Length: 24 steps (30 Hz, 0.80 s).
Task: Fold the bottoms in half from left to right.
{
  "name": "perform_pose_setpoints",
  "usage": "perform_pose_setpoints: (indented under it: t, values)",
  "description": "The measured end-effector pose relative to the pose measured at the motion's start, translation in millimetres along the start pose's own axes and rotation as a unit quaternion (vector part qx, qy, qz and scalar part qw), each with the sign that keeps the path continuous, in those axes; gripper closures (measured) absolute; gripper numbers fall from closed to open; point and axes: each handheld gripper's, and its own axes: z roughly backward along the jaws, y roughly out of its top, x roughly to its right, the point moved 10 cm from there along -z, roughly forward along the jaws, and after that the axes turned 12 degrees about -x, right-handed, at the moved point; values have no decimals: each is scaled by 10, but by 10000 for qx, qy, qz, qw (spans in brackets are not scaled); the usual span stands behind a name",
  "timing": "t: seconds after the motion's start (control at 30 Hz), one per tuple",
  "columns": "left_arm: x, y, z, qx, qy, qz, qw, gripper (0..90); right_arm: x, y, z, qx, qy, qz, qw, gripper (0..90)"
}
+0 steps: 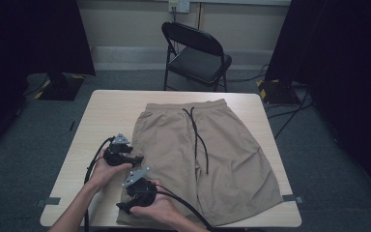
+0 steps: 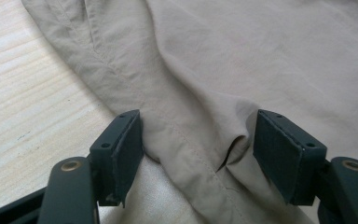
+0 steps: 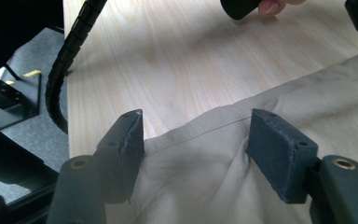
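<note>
A light wooden table (image 1: 101, 111) stands on a grey carpet floor (image 1: 24, 145). A black folding chair (image 1: 196, 55) sits behind it by a pale wall (image 1: 125, 24). Dark curtains (image 1: 338, 58) hang on both sides.

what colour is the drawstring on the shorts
Black; the drawstring shows best in the high view, against the tan shorts.

I work in what looks like a recording studio or lab room, not a home. My light wooden bench (image 1: 101, 111) stands alone on grey carpet (image 1: 24, 145), with tape marks at its near corners. Black curtains (image 1: 34, 34) hang on both sides, a black folding chair (image 1: 196, 53) waits beyond the far edge, and cables (image 1: 290, 113) trail across the floor.
</note>
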Motion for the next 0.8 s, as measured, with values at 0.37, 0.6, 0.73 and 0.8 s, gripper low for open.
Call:
perform_pose_setpoints:
  t: [0.37,0.6,0.73,0.8]
  values:
    - [5,10,-14,-1,82,-2,10000,305,-73,-39,-57,120,-800,356,9961,350]
    - [7,12,-19,39,102,19,9999,299,-57,-38,-49,104,-837,345,9958,406]
    - [7,11,-18,45,87,9,10000,299,36,-39,-2,93,-885,313,9955,609]
    - [6,10,-17,46,88,9,10000,299,58,-37,4,120,-886,297,9955,648]
